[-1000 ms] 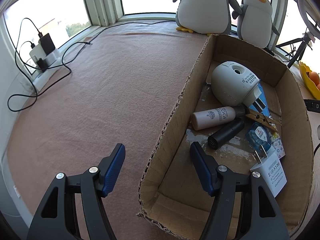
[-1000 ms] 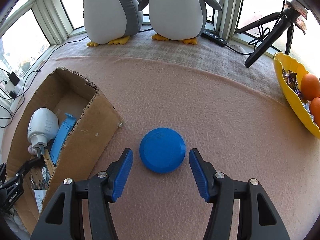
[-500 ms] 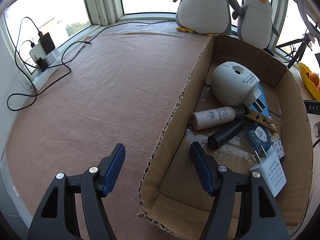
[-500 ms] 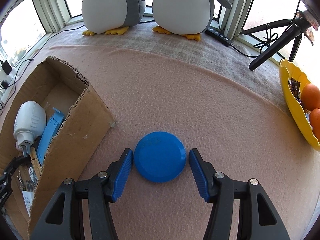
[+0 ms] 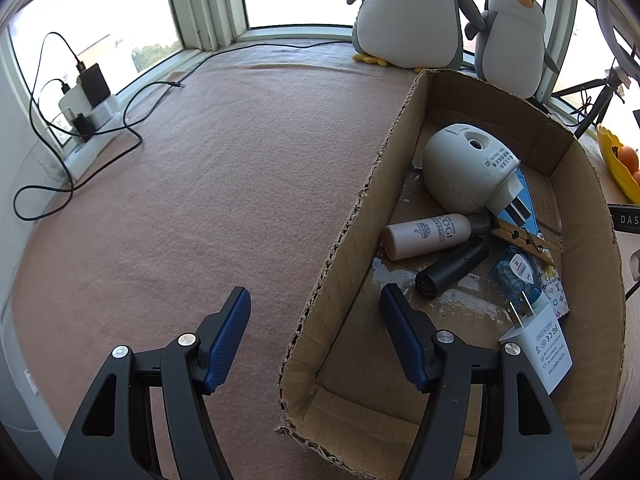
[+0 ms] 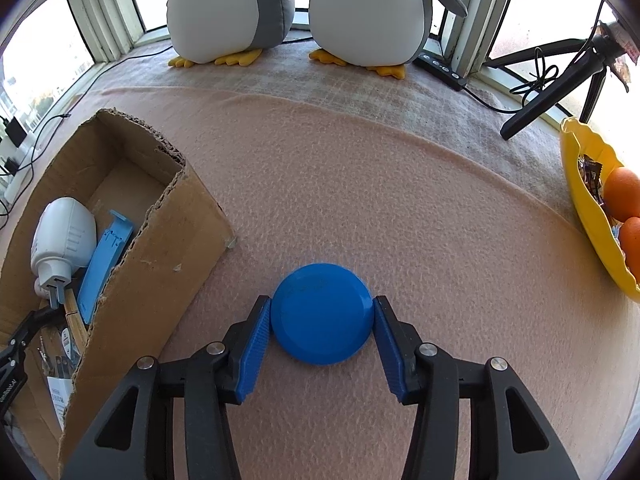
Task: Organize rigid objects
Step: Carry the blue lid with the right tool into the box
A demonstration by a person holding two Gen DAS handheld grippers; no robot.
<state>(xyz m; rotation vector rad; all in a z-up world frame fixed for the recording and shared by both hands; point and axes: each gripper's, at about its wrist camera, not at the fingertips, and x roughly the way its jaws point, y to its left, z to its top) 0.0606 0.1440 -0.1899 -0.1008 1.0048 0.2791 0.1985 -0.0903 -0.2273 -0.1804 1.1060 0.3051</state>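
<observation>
Two blue-padded fingers of the left gripper (image 5: 316, 332) stand apart, straddling the near wall of the cardboard box (image 5: 352, 240), which holds a white charger (image 5: 540, 344), black cylinder (image 5: 452, 268) and cream bottle (image 5: 428, 236). From the right wrist, the right gripper (image 6: 322, 332) is closing, pads touching both edges of the blue disc (image 6: 322, 314) on the pink blanket (image 6: 360, 184) beside the box.

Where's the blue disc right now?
In the right wrist view, the blue disc lies on the pink cloth between the right gripper's closing jaws, right of the cardboard box.
</observation>
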